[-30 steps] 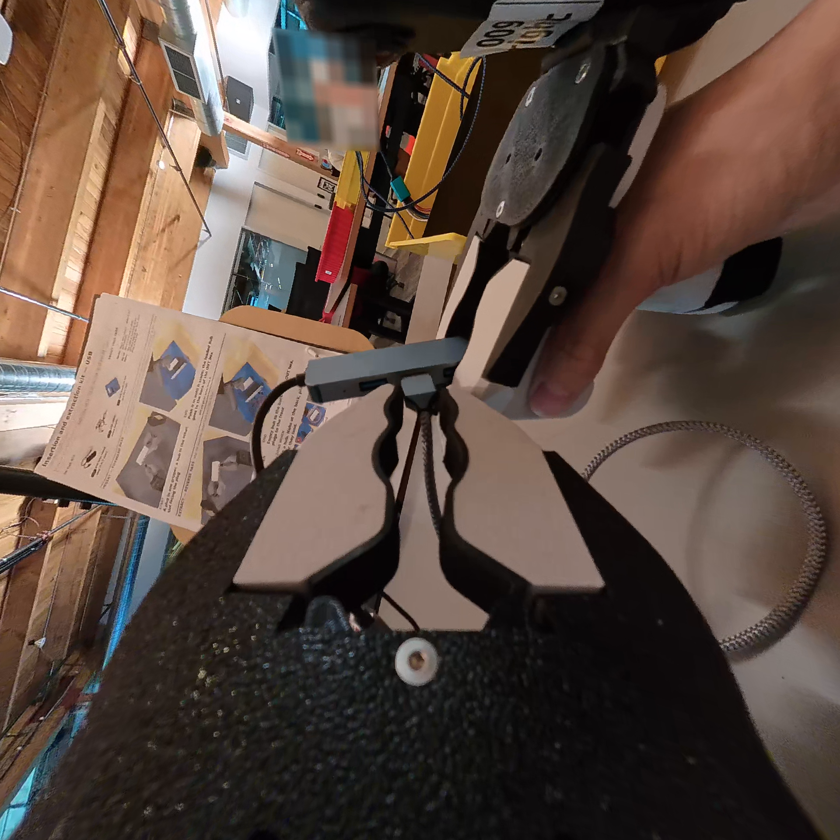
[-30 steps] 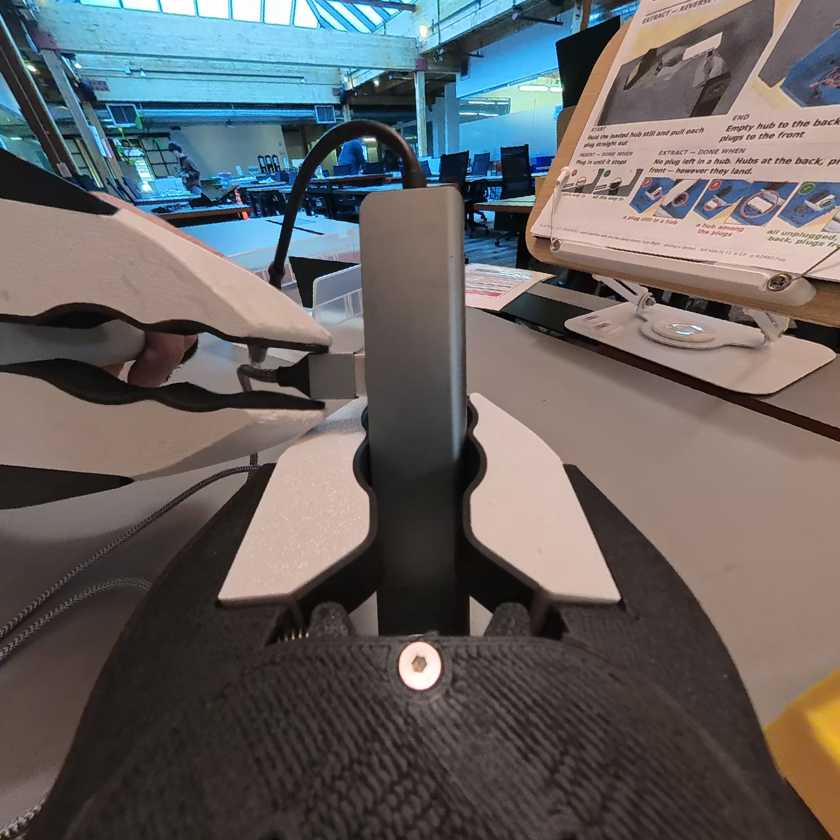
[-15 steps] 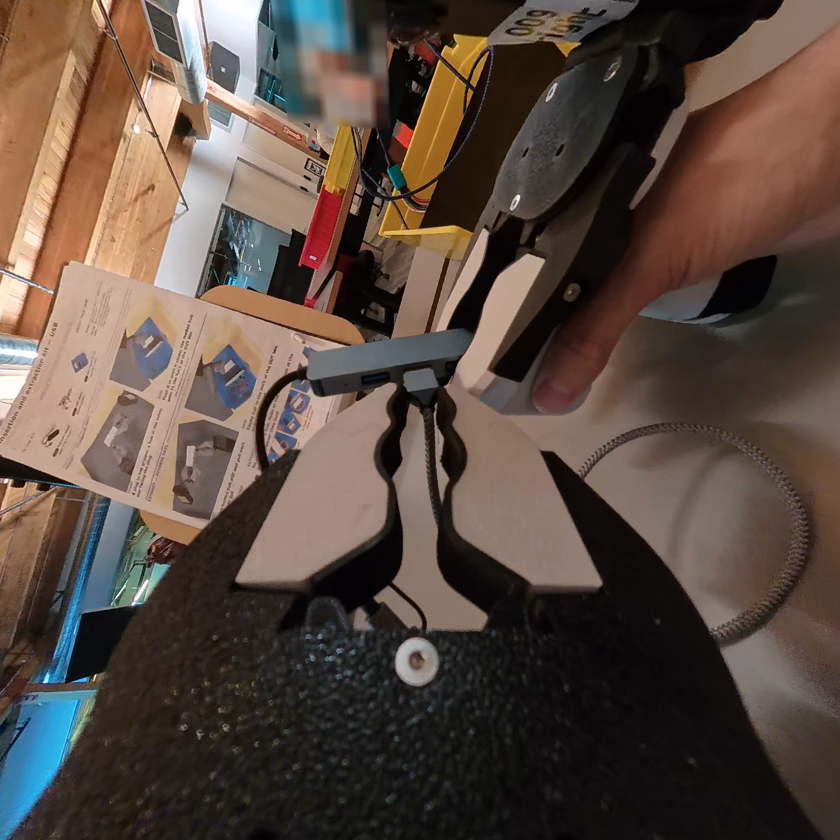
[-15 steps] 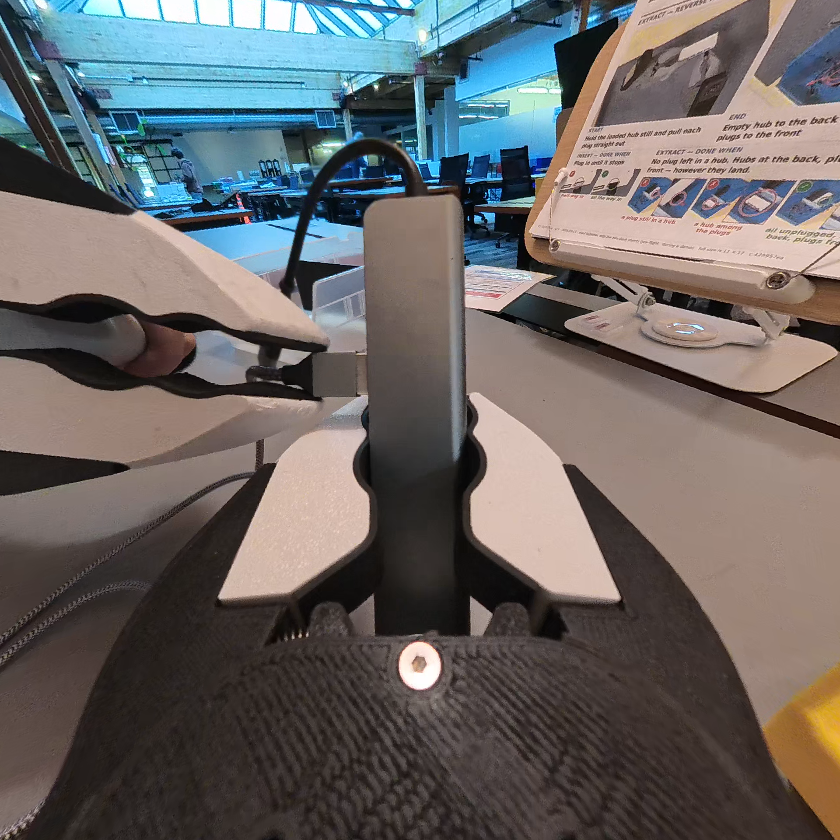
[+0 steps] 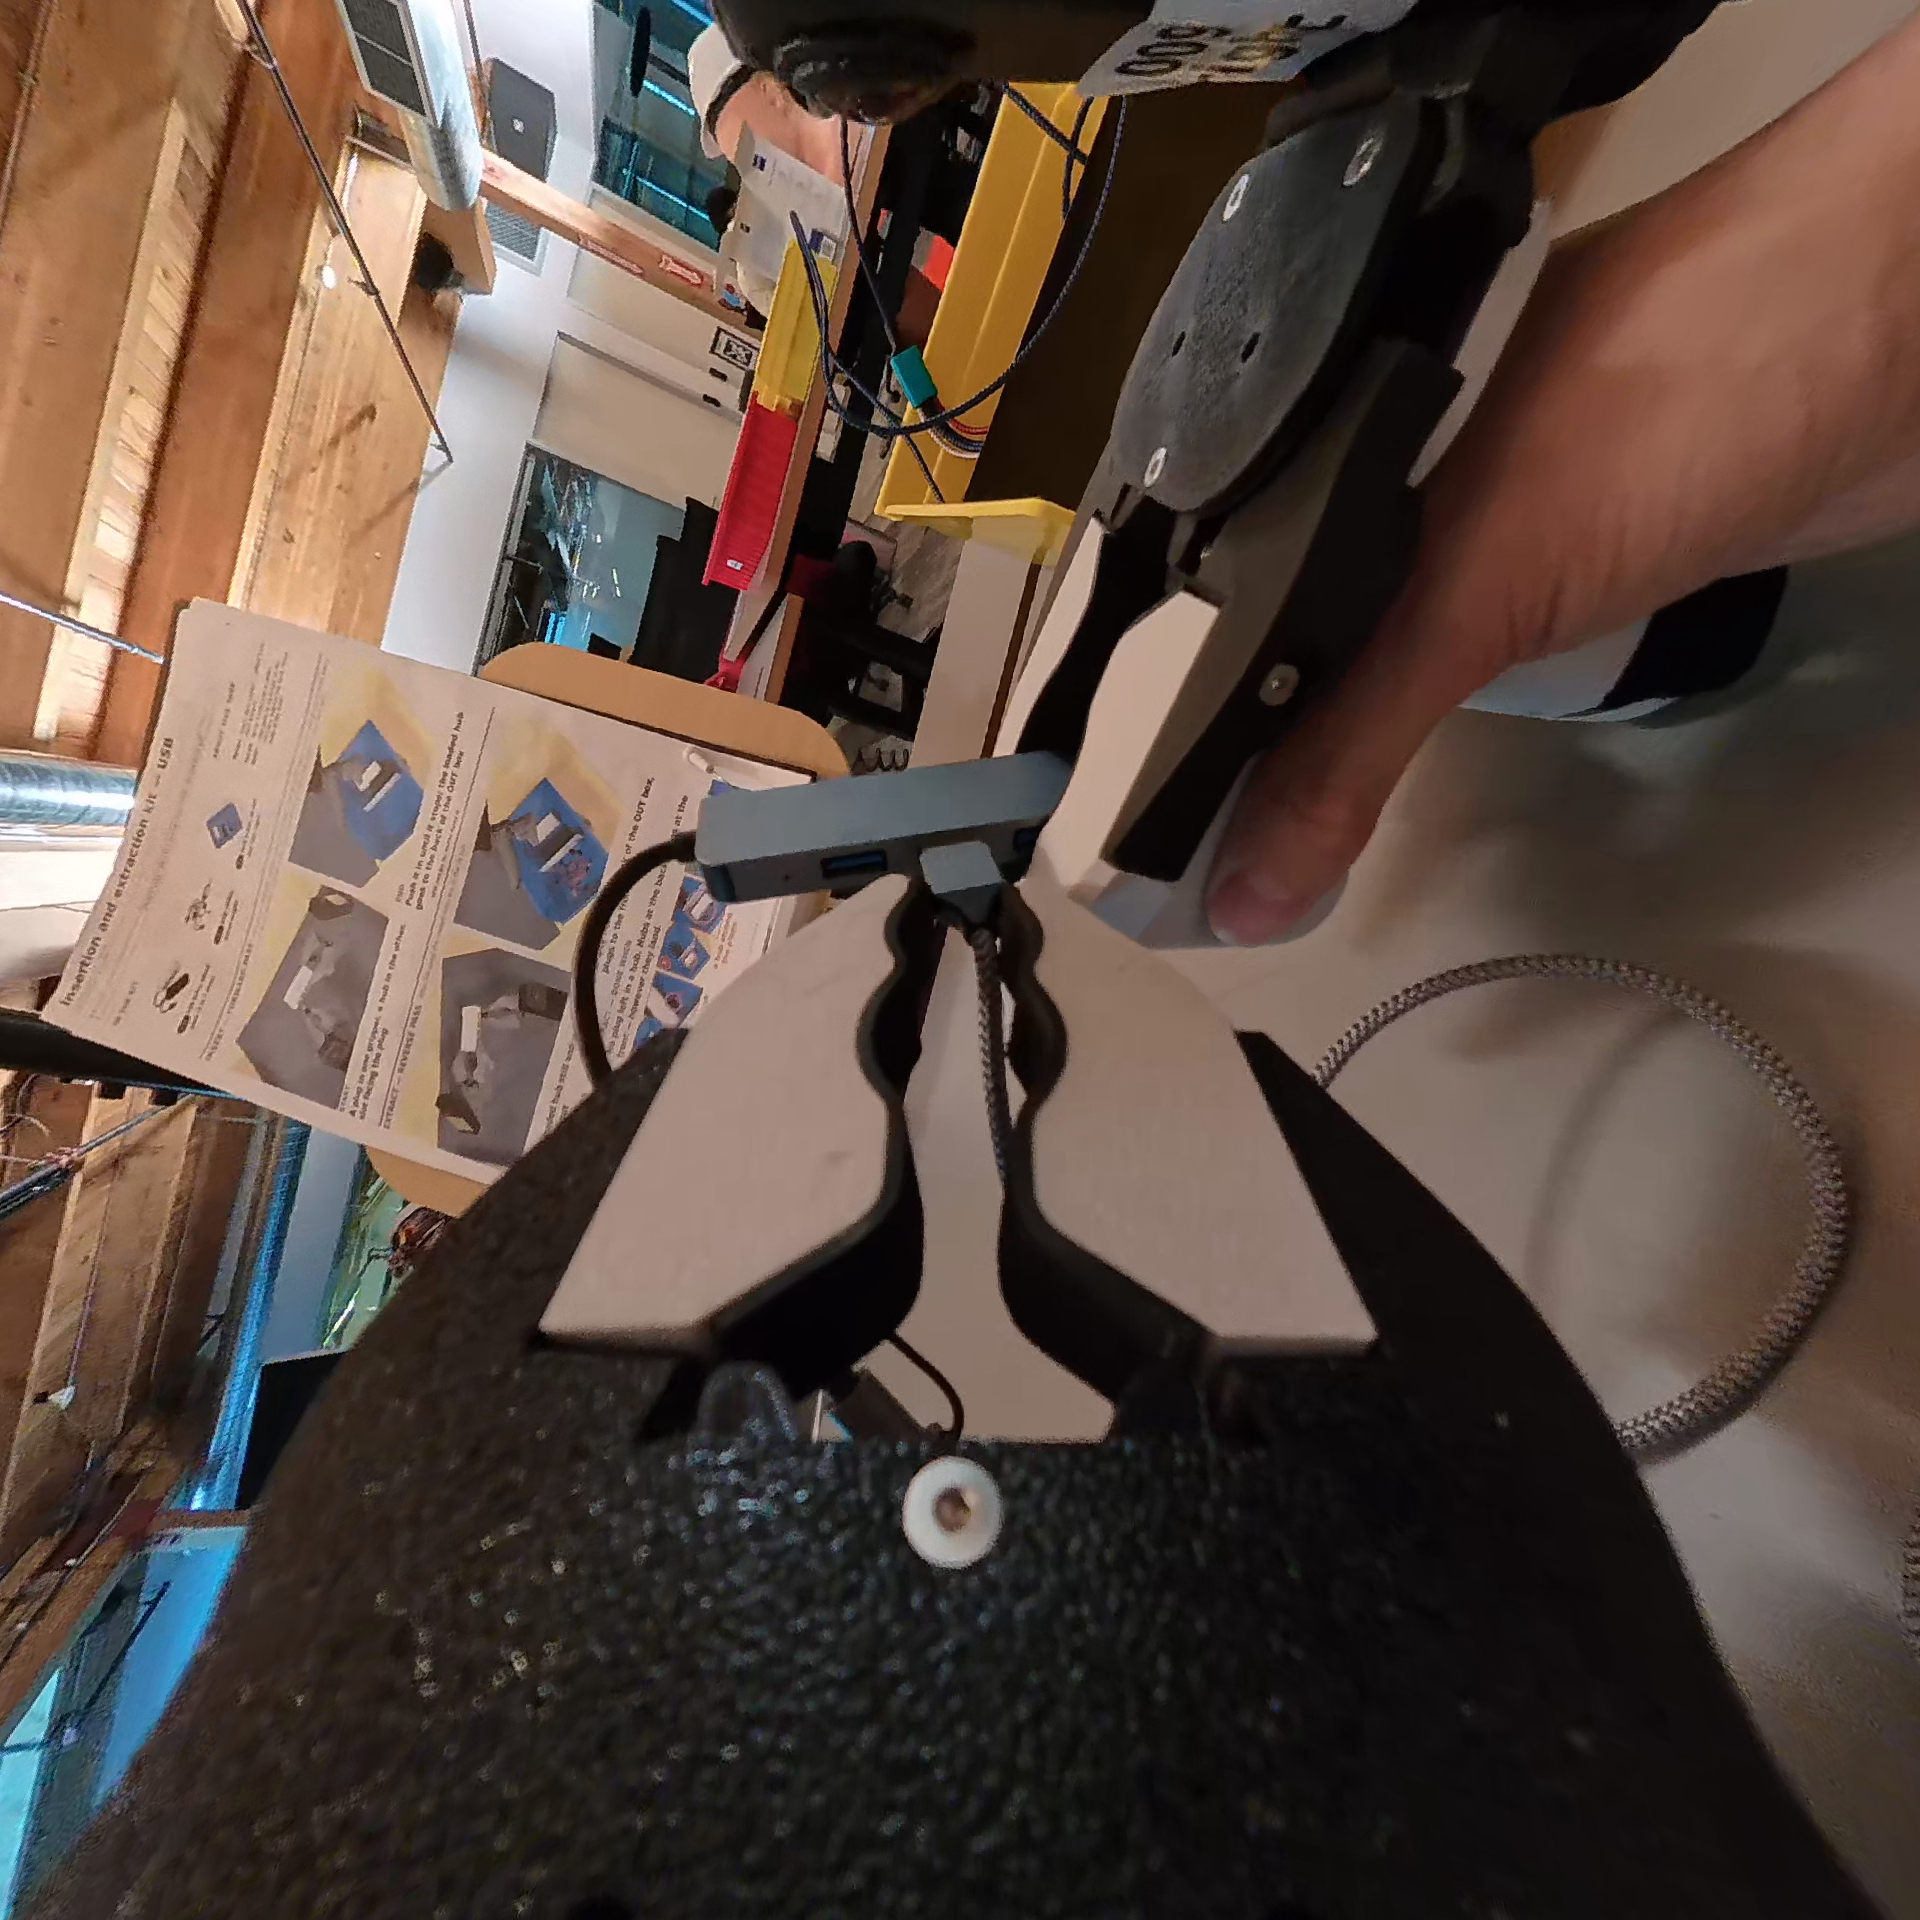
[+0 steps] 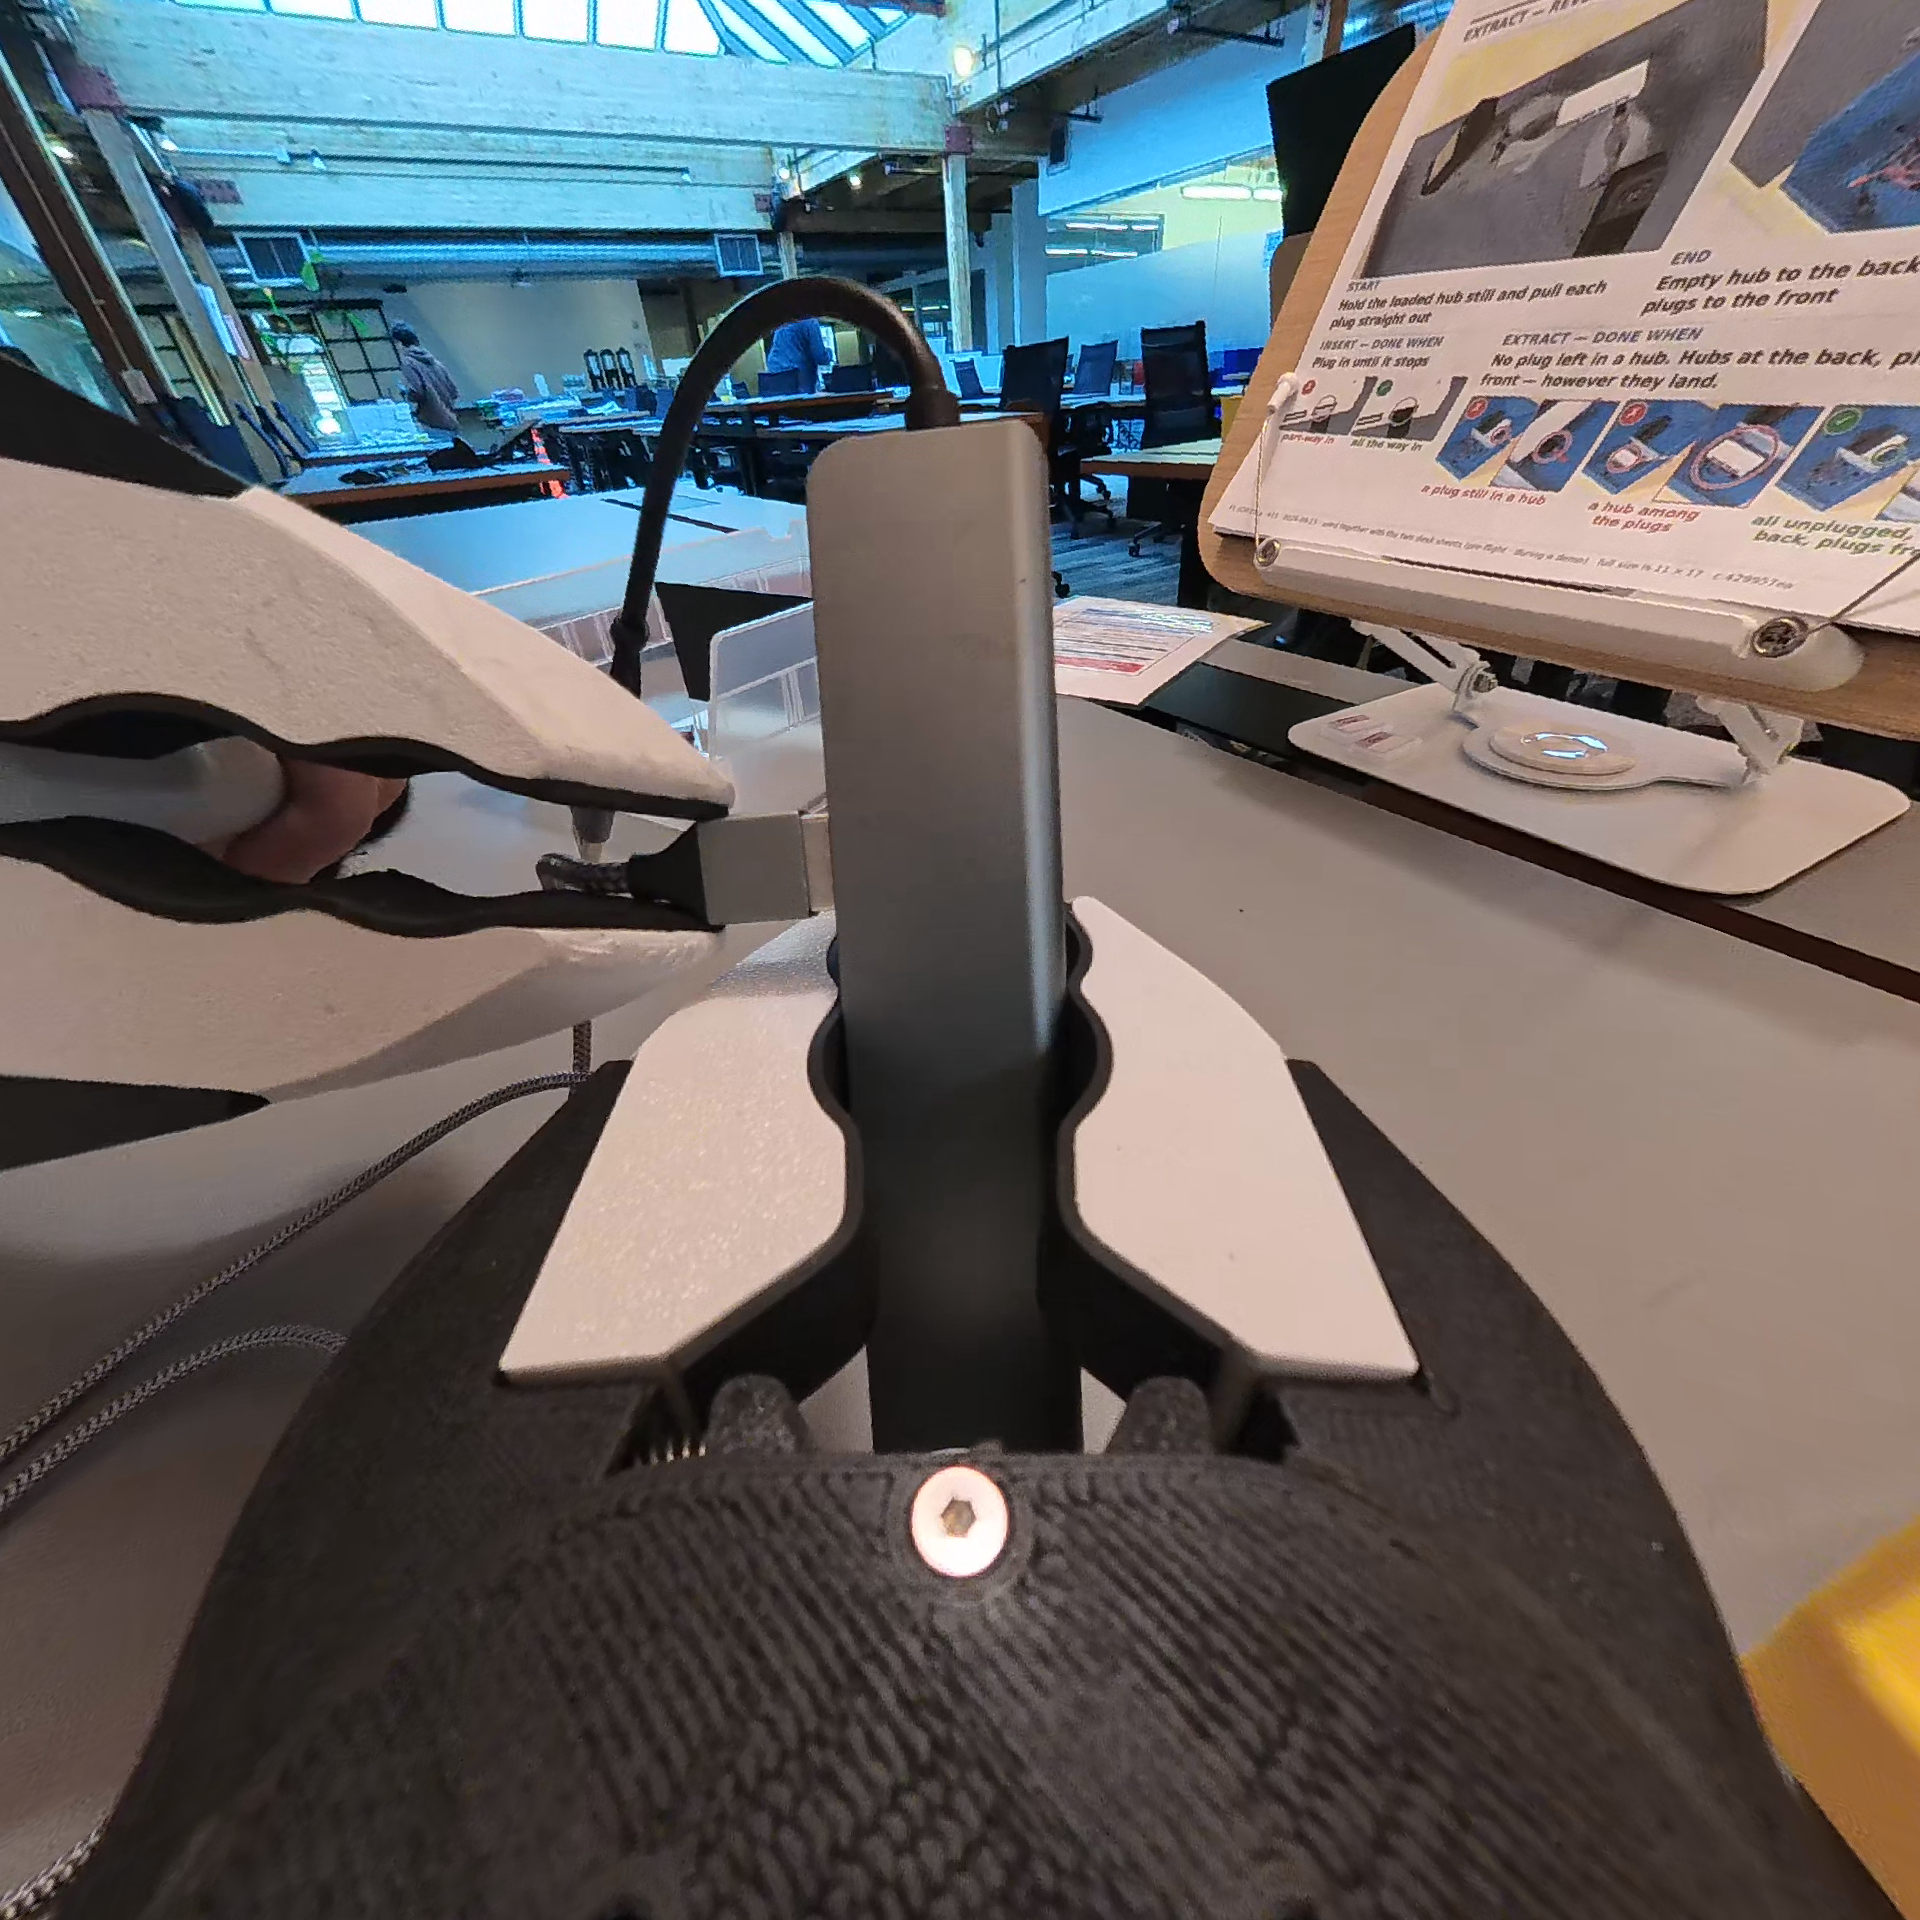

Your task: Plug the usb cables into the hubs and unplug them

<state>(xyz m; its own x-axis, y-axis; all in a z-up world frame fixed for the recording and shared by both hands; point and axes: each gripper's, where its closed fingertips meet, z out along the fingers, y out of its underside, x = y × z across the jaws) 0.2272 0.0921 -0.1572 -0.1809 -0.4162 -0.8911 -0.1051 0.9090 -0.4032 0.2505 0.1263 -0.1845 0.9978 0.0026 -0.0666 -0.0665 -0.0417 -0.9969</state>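
Right gripper [image 6: 951, 997] is clamped on the hub [image 6: 935, 748], both fingers pressed to its narrow sides, holding it above the table [image 6: 1455, 1091]. The hub's own black lead [image 6: 727, 416] arcs off its far end.

Left gripper [image 5: 961, 935] is closed on the plug [image 5: 961, 868] at its fingertips; the braided cable [image 5: 1766, 1195] runs back between the fingers and loops on the table. In the right wrist view the plug [image 6: 753, 868] meets the hub's side face square-on, with a thin strip of bare metal showing at the joint. In the left wrist view 1 blue port [image 5: 857, 862] beside the plug is empty.

Judgement: the step in hand is at the port itself, either the last push of insertion or the first pull of extraction; the frames do not settle which. The exposed metal suggests the plug is not fully home.

Next move calls for: motion straight along the plug's axis, no sideways lever on the port. The right gripper must hold the hub rigid against that force. The left grip sits at the very fingertips, so slip is the likely fault.

An instruction sheet [image 6: 1662, 312] stands on a stand behind.
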